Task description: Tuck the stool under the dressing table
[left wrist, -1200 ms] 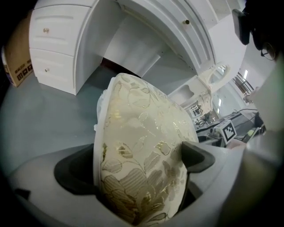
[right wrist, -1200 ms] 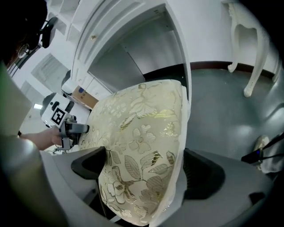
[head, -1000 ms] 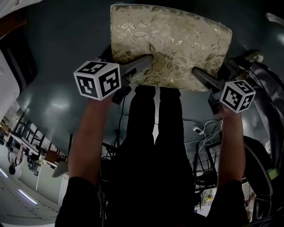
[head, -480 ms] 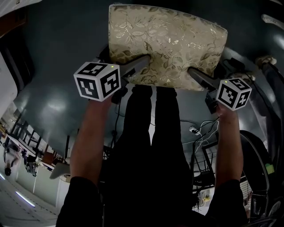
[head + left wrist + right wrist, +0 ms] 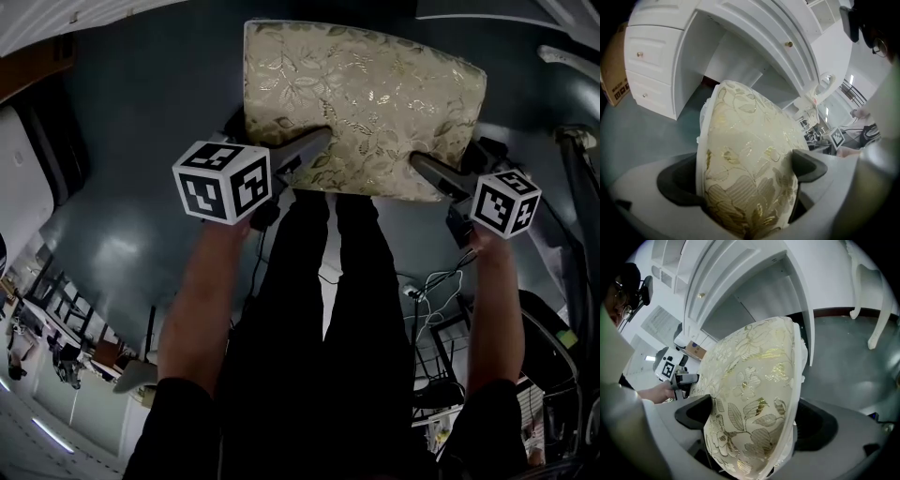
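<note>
The stool [image 5: 366, 103] has a cream seat cushion with a gold leaf pattern and stands on the grey floor in front of me. My left gripper [image 5: 314, 150] is shut on the cushion's near left edge, and the padded seat [image 5: 750, 178] fills the space between its jaws. At the near right edge my right gripper [image 5: 427, 169] is shut on the same cushion [image 5: 750, 418]. The white dressing table [image 5: 740, 37] stands just beyond the stool, its kneehole open behind the seat; it also shows as the dressing table [image 5: 740, 291] in the right gripper view. The stool's legs are hidden.
White drawers [image 5: 649, 70] flank the kneehole on the left. A brown cardboard box [image 5: 614, 79] stands left of the table. A white curved furniture leg [image 5: 876, 305] stands on the floor to the right. Cables [image 5: 431, 281] lie near my feet.
The stool and both grippers have shifted slightly forward and to the right in the head view. Both grips hold as before.
</note>
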Action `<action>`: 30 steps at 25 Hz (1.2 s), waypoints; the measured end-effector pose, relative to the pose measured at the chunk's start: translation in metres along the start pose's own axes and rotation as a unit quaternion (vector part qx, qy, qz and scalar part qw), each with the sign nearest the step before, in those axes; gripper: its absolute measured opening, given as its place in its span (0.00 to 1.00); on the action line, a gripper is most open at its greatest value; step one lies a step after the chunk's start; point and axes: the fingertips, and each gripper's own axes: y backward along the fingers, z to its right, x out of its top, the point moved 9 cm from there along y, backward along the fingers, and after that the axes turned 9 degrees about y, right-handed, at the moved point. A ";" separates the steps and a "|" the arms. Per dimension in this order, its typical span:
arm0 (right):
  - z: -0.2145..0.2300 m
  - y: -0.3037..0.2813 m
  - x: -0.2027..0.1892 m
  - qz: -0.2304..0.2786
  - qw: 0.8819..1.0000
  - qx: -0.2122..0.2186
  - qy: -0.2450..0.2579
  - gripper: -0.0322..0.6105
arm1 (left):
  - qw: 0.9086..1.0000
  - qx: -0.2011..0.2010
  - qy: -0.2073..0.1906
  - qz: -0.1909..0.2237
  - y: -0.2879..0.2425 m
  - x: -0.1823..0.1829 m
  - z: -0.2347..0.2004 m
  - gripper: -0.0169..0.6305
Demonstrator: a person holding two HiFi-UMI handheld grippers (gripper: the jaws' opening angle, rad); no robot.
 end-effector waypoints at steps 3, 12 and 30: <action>0.000 -0.001 -0.005 0.012 1.000 0.003 -0.005 0.88 | 1.000 0.003 -0.018 0.001 0.001 0.002 0.003 0.94; -0.001 -0.001 -0.008 0.036 0.999 0.009 -0.017 0.88 | 1.000 0.006 -0.026 -0.011 0.003 0.012 0.004 0.94; -0.002 0.002 -0.010 0.067 0.998 0.000 -0.004 0.88 | 0.999 -0.002 -0.040 0.010 0.004 0.011 0.007 0.94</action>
